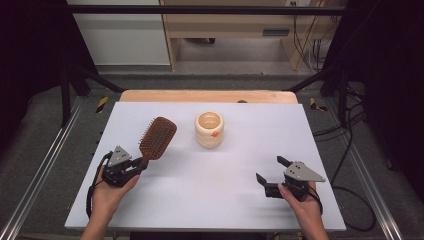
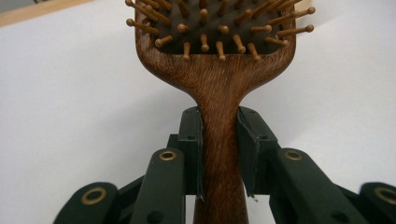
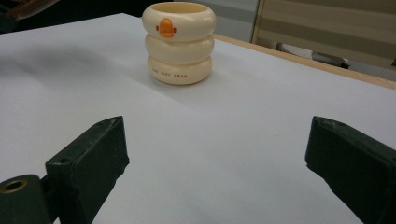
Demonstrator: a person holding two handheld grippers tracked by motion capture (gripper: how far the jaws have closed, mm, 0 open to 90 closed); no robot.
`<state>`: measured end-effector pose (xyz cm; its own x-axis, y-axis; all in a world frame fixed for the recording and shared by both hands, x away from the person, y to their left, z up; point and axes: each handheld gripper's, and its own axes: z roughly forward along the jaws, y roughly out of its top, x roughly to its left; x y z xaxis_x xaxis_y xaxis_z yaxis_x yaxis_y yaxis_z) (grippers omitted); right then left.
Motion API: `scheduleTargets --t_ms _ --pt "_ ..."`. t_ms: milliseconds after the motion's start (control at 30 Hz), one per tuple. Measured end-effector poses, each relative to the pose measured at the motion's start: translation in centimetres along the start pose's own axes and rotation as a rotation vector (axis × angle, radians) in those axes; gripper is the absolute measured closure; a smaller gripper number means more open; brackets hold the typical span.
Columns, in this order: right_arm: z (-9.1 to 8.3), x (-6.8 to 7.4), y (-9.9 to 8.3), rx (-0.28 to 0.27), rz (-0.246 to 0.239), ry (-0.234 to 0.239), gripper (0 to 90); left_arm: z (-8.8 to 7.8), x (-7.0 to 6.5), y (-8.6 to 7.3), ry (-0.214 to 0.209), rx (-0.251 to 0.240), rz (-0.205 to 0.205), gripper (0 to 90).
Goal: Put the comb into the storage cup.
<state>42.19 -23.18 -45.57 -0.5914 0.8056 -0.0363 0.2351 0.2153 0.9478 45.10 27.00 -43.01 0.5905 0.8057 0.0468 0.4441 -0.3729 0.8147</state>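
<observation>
We start with the white worktop (image 1: 210, 200), which spreads across most of the high view, a strip of bare wood showing along its far edge. Next in size comes the wooden hairbrush (image 1: 156, 138), at the left side of the worktop; its bristled paddle head points away from us and toward the middle, tilted up off the surface. In the left gripper view we see its handle running straight down between the two black jaws, whose pads press against it on either side, so the left claw (image 1: 141, 162) is clenched on the hairbrush (image 2: 219, 135) just below the head. The cream cup (image 1: 209, 129), built like three stacked rings with a small orange mark on its side, stands upright near the middle of the worktop, just to the right of the brush head and not touching it. Smallest, the right claw (image 1: 270, 176) hovers low at the right front, released, jaws spread wide with nothing between them, facing the cream cup (image 3: 179, 43) from well apart.
</observation>
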Motion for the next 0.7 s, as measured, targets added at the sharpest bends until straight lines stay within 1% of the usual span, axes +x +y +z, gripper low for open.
scheduleTargets --t_ms 33,67,133,167,200,233,267,300,333,367,400,433,467,533,633,667,700 --pt "-0.1 -0.2 0.0 -0.008 0.010 -0.004 6.0 -0.1 -0.4 0.2 0.008 -0.011 0.021 72.4" --pt "-0.2 -0.2 0.0 -0.010 0.016 -0.004 6.1 -0.2 -0.6 0.3 0.011 -0.019 0.027 72.4" --pt "-0.2 -0.2 0.0 -0.014 0.027 -0.004 6.1 -0.1 -0.8 0.4 0.009 -0.028 0.029 72.4" --pt "-0.2 -0.2 0.1 -0.015 0.037 -0.001 6.1 -0.1 -1.1 0.5 0.008 -0.047 0.031 72.4" --pt "-0.2 -0.2 0.1 -0.015 0.037 -0.001 6.1 -0.1 -1.1 0.5 0.008 -0.047 0.031 72.4" --pt "-0.3 -0.1 0.2 -0.026 0.056 0.003 6.2 -0.1 -1.3 0.5 0.014 -0.058 0.040 72.4" --pt "-0.3 0.0 0.3 -0.025 0.065 0.003 6.4 -0.2 -1.5 0.5 0.017 -0.069 0.041 72.4" --pt "-0.3 0.0 0.3 -0.025 0.065 0.003 6.4 -0.2 -1.5 0.5 0.017 -0.069 0.041 72.4" --pt "-0.3 0.1 0.3 -0.020 0.072 0.002 6.4 -0.2 -1.6 0.5 0.021 -0.083 0.044 72.4" --pt "-0.3 0.2 0.4 -0.024 0.091 0.014 6.4 -0.3 -1.8 0.6 0.037 -0.107 0.045 72.4" --pt "-0.2 0.3 0.5 -0.027 0.098 0.017 6.4 -0.4 -1.9 0.6 0.040 -0.123 0.040 72.4" --pt "-0.2 0.3 0.5 -0.027 0.098 0.017 6.4 -0.4 -1.9 0.6 0.040 -0.123 0.040 72.4" --pt "0.0 0.9 1.0 -0.044 0.115 0.022 5.9 -0.5 -2.1 0.7 0.038 -0.144 0.030 72.4" --pt "0.3 1.5 1.4 -0.047 0.112 0.031 5.6 -0.5 -2.2 0.7 0.040 -0.157 0.035 72.4" --pt "0.9 2.6 2.2 -0.049 0.099 0.050 4.5 -0.5 -2.3 0.7 0.029 -0.156 0.040 72.4" --pt "1.1 2.9 2.4 -0.049 0.102 0.055 4.4 -0.5 -2.3 0.6 0.020 -0.155 0.037 72.4" --pt "1.1 2.9 2.4 -0.049 0.102 0.055 4.4 -0.5 -2.3 0.6 0.020 -0.155 0.037 72.4"
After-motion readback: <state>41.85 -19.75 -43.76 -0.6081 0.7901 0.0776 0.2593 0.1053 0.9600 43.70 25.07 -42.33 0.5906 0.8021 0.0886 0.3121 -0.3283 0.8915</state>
